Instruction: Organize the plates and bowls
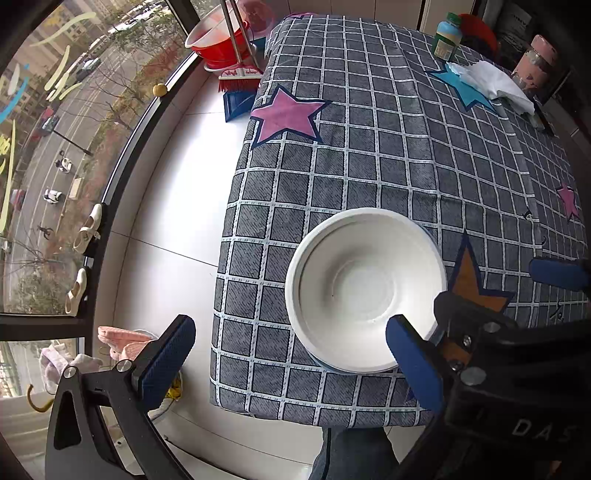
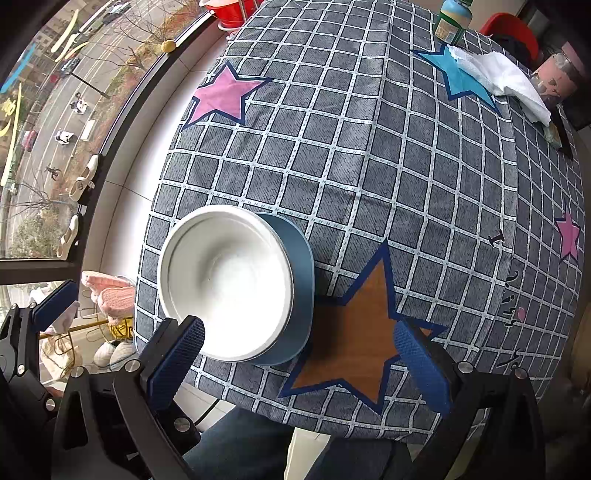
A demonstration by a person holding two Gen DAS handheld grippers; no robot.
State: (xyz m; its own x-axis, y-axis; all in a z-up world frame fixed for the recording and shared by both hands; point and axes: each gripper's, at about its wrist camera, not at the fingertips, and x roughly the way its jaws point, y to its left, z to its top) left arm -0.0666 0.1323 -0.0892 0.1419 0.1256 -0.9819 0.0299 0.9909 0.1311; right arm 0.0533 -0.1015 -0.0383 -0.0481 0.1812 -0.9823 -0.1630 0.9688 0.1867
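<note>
Left wrist view first: the left gripper (image 1: 290, 360) hangs over the near edge of the table (image 1: 369, 147), its blue-padded fingers (image 1: 168, 360) spread wide and holding nothing. Between them, on the checked grey cloth, sits a white bowl (image 1: 365, 288), with a sliver of a blue plate (image 1: 325, 363) showing beneath its near rim. The right-hand pad overlaps the bowl's rim in this view; whether it touches, I cannot tell. A bottle (image 1: 447, 36) and a white cloth (image 1: 495, 83) lie at the far end, well apart.

Right wrist view: the right gripper (image 2: 299, 363) is likewise released, jaws wide, above an orange star (image 2: 351, 332) printed on the tablecloth. The white bowl (image 2: 225, 284) rests inside the blue plate (image 2: 301, 273) just left of that star, near the table's front left corner.
</note>
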